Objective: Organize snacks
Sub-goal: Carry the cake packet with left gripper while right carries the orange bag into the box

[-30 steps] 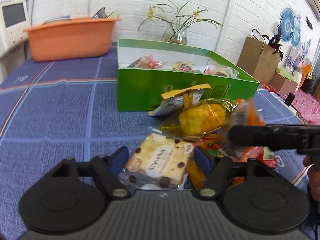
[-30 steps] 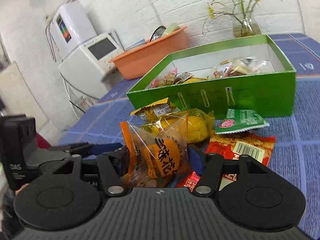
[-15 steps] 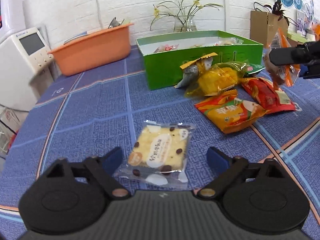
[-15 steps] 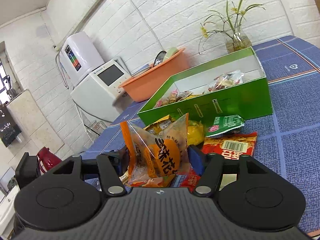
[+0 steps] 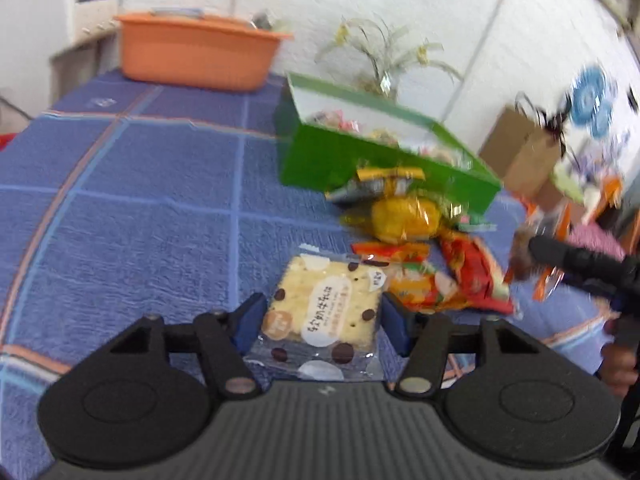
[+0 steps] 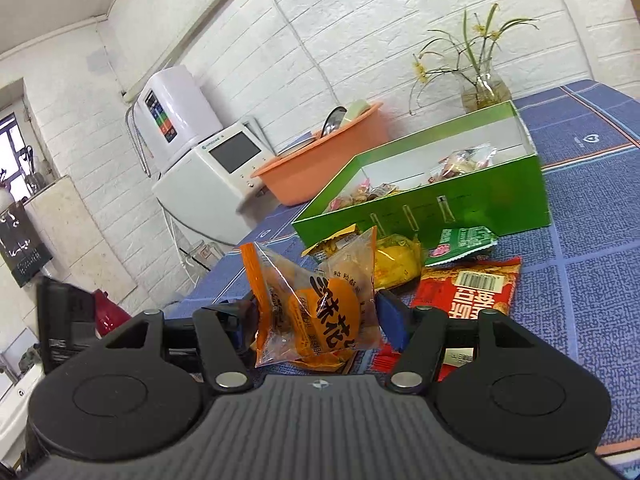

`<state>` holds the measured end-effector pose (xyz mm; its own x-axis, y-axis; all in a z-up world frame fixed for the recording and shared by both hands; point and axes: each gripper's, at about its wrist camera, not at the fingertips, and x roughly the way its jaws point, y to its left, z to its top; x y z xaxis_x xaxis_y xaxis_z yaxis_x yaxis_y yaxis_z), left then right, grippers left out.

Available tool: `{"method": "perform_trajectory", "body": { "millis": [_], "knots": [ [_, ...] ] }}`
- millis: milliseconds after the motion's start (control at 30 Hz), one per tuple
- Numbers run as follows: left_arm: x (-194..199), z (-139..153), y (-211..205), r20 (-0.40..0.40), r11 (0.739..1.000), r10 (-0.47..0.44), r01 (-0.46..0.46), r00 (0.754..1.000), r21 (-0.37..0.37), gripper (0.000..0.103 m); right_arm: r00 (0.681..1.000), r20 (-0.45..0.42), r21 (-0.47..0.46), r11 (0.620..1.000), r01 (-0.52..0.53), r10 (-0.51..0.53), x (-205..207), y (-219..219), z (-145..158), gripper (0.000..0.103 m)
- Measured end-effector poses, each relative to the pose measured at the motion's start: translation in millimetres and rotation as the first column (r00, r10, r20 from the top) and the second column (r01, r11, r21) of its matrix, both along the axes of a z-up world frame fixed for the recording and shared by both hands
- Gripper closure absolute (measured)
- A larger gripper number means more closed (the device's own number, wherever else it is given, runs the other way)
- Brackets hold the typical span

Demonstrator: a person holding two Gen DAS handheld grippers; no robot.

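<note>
Left hand-held gripper [image 5: 322, 318]: jaws just drawn in, blue pads now flanking the cracker packet [image 5: 320, 308], seemingly pinching its two side edges; long axis along the fingers. Right hand-held gripper [image 6: 316, 316]: clamped on the orange snack bag [image 6: 316, 304], held upright above the table [image 6: 592, 280]. Green box [image 6: 480, 204] ahead of both, toward the table's far edge beyond the loose snacks; right looks nearer.

Left wrist view: low over blue tablecloth [image 5: 140, 208], looking forward and down along its fingers, close to table; frame blurred. Right wrist view: similar height, aimed nearer level, facing brick wall [image 6: 360, 40]. Both share green box [image 5: 320, 160] [image 6: 480, 196], orange basin [image 5: 192, 56] [image 6: 320, 168], flower vase [image 6: 484, 92].
</note>
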<state>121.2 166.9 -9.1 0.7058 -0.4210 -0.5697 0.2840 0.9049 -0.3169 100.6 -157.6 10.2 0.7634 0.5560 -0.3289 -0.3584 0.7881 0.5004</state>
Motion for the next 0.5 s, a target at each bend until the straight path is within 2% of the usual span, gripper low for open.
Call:
{"method": "perform_trajectory", "body": {
  "millis": [100, 233, 333, 400, 500],
  "knots": [
    [-12, 19, 4, 0.061, 0.998, 0.053, -0.052, 0.997, -0.022, 0.043, 1.000, -0.017, 0.000, 1.000, -0.005, 0.005, 1, 2, -1, 0.002],
    [-10, 48, -8, 0.162, 0.996, 0.076, -0.081, 0.984, 0.023, 0.043, 0.996, -0.057, 0.003, 0.998, -0.065, 0.066, 4, 10, -2, 0.002],
    [5, 69, -21, 0.230, 0.996, 0.073, -0.083, 0.970, 0.034, 0.043, 0.994, -0.045, 0.012, 0.995, -0.102, 0.102, 12, 14, 4, 0.003],
    [19, 79, -35, 0.275, 0.994, 0.076, -0.095, 0.958, 0.053, 0.043, 0.997, -0.005, -0.003, 0.997, -0.075, 0.075, 20, 11, 14, 0.002],
    [44, 89, -64, 0.332, 0.989, 0.053, -0.096, 0.942, 0.116, 0.043, 0.996, 0.077, -0.017, 0.999, 0.037, -0.036, 36, -3, 29, 0.002]
  ]
}}
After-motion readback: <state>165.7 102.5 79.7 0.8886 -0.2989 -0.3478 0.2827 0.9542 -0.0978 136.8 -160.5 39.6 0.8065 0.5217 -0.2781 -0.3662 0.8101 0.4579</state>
